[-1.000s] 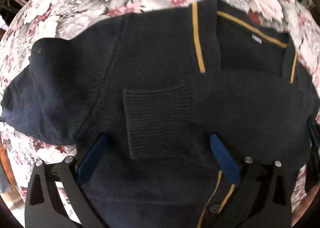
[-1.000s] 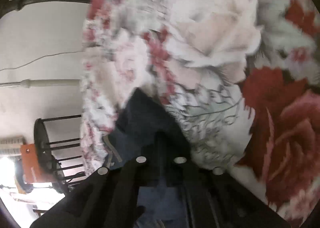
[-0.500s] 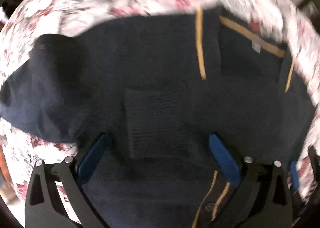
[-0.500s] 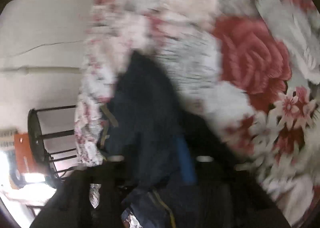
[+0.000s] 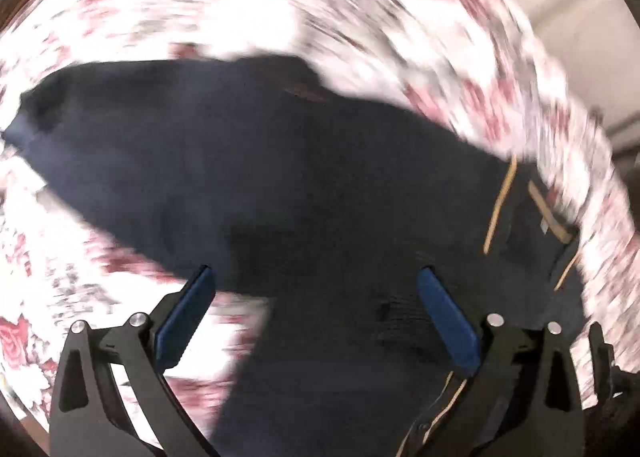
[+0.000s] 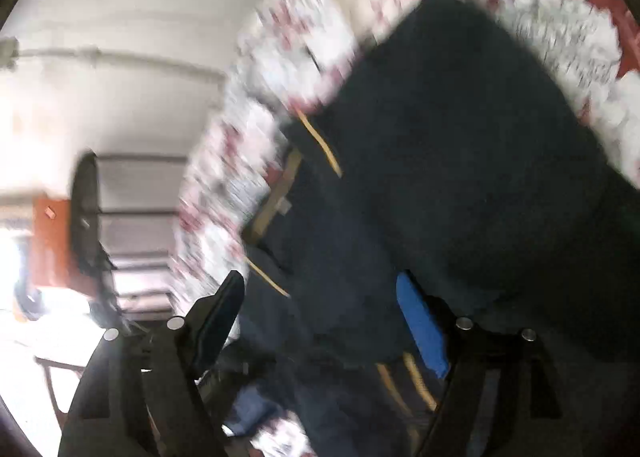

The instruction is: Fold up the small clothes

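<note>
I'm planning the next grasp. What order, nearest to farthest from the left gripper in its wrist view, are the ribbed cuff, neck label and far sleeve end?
From the left gripper:
1. Ribbed cuff, just right of centre.
2. Neck label, far right.
3. Far sleeve end, far left.

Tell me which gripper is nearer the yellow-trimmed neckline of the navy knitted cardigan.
Right. The right gripper, jaws opening, hovers just below the neckline. The left gripper, open, sits over the cardigan body, neckline off to its side.

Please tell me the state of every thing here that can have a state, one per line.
navy cardigan: lying on the floral cloth, partly folded, not gripped.
left gripper: open, above the cardigan.
right gripper: jaws opening, cardigan beneath them, pads not pressing it.
floral cloth: spread under the cardigan.
</note>
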